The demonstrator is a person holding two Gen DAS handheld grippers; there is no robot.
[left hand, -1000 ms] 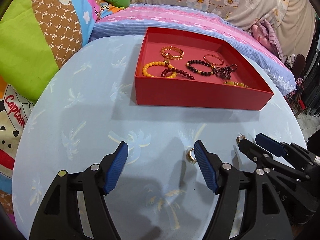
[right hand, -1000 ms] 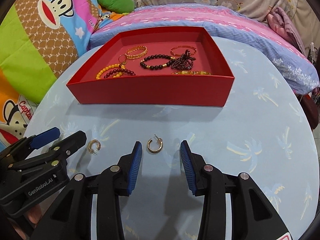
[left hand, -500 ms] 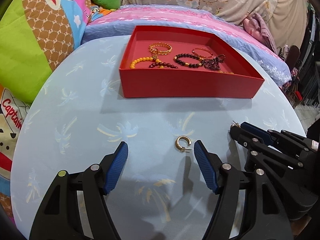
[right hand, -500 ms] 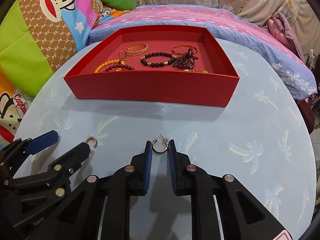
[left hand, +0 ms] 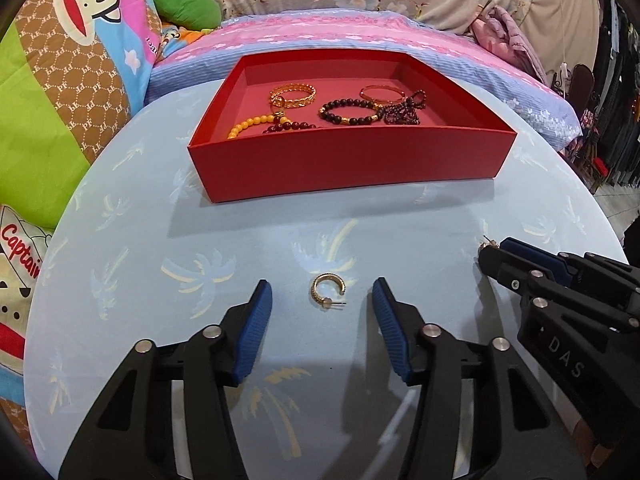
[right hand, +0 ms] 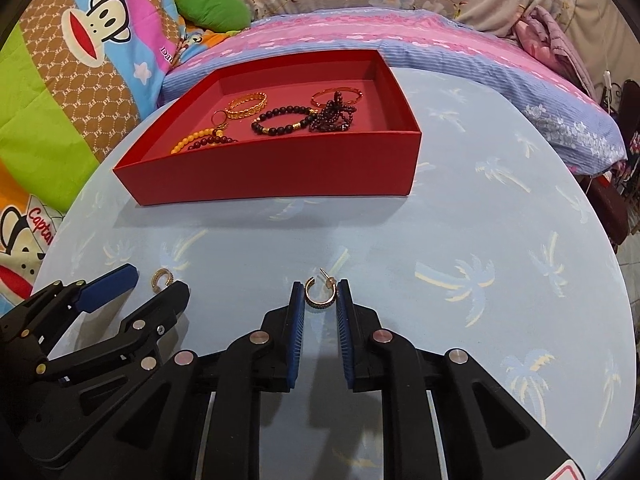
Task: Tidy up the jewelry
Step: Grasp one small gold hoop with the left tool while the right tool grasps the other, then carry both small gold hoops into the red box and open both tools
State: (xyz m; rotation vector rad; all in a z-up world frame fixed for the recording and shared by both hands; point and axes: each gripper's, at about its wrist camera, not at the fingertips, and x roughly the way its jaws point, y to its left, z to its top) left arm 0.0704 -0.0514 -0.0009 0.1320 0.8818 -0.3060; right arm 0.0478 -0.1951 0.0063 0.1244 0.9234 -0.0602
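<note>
You are picking up the last two pieces lying loose in front of the box (left hand: 352, 168), one hoop per gripper. Your right gripper (right hand: 320, 294) has its pads pressed on both sides of a gold hoop (right hand: 319, 294), which stands on the tablecloth (right hand: 480, 240) near the box's front wall. Your left gripper (left hand: 322, 300) is closing, with the other hoop (left hand: 328, 290) lying flat between its fingers, touched by neither pad yet.

Next, finish the left pinch squarely across the ring, not its post, then lift both and carry them over the front wall to a bare patch of the box floor.

A second ago your right jaws stood apart around their hoop, and the left hoop sat against the right finger, off centre.
</note>
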